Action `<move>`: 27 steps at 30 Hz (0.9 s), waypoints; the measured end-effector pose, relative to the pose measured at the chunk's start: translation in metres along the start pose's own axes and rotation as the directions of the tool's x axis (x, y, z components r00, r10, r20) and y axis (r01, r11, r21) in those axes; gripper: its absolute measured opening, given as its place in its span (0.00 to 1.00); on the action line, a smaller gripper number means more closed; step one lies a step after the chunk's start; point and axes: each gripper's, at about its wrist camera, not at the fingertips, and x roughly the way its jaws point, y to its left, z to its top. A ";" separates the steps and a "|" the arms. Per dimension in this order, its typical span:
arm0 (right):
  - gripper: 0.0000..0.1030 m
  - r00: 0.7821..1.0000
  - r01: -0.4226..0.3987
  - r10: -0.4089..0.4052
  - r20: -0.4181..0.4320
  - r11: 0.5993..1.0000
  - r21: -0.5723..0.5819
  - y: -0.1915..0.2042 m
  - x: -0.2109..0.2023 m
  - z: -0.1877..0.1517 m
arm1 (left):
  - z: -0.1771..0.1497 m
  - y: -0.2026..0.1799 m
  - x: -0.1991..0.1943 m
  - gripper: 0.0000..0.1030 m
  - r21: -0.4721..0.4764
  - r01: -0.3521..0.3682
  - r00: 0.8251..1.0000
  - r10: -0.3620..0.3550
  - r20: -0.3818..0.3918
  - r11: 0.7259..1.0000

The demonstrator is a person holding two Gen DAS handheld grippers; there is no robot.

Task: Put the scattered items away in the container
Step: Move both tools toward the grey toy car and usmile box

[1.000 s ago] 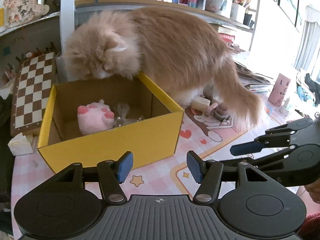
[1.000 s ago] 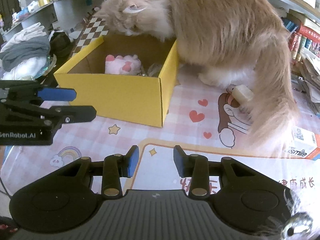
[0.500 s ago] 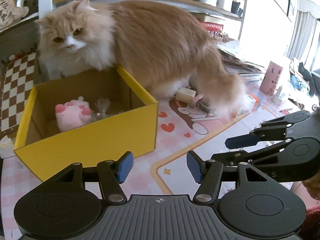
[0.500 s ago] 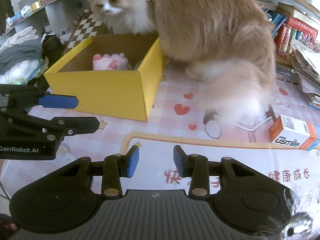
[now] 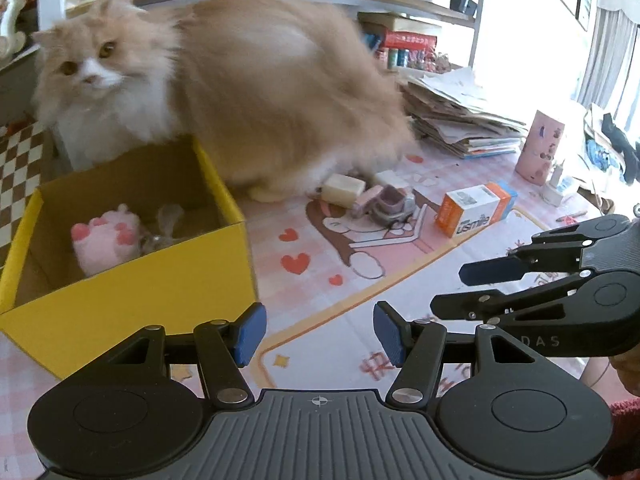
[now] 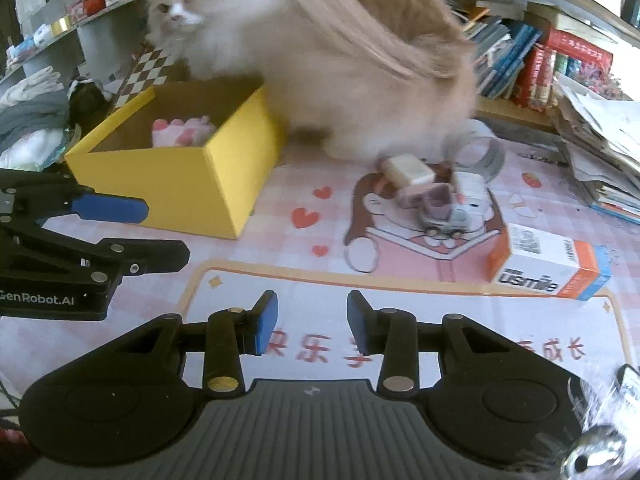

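An open yellow cardboard box [image 5: 132, 284] [image 6: 192, 176] stands on the pink table mat and holds a pink plush paw [image 5: 106, 240] [image 6: 182, 132] and a clear wrapped item [image 5: 164, 226]. Loose on the mat lie a cream block [image 5: 344, 190] [image 6: 406, 170], a small toy truck [image 5: 390, 204] [image 6: 448, 208], an orange-and-white usmile box [image 5: 476, 208] [image 6: 548, 266] and a clear tape roll [image 6: 480, 152]. My left gripper [image 5: 318, 334] is open and empty in front of the box. My right gripper [image 6: 310, 322] is open and empty over the mat, short of the truck.
A large fluffy orange cat [image 5: 248, 92] [image 6: 340, 64] stands on the table right behind the box and the loose items. A stack of papers and books [image 5: 456, 116] lies at the back right, a chessboard [image 5: 16, 164] at the left, shelves behind.
The cat has lifted its head out of the box and swung its tail up, uncovering the block and truck. Both grippers have shifted right, still open.
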 end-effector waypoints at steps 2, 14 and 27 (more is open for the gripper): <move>0.36 1.000 0.007 -0.007 0.002 1.000 0.015 -0.014 -0.002 -0.002 | 0.004 -0.011 0.006 0.58 0.009 0.005 1.000 -0.005 -0.005 1.000; 0.38 0.998 0.054 -0.053 -0.018 0.994 0.092 -0.105 -0.011 -0.019 | 0.031 -0.079 0.052 0.59 0.058 0.041 0.998 -0.038 -0.054 0.997; 0.41 0.997 0.070 -0.065 -0.037 0.988 0.135 -0.177 -0.004 -0.024 | 0.061 -0.124 0.096 0.59 0.101 0.030 0.996 -0.021 -0.086 0.994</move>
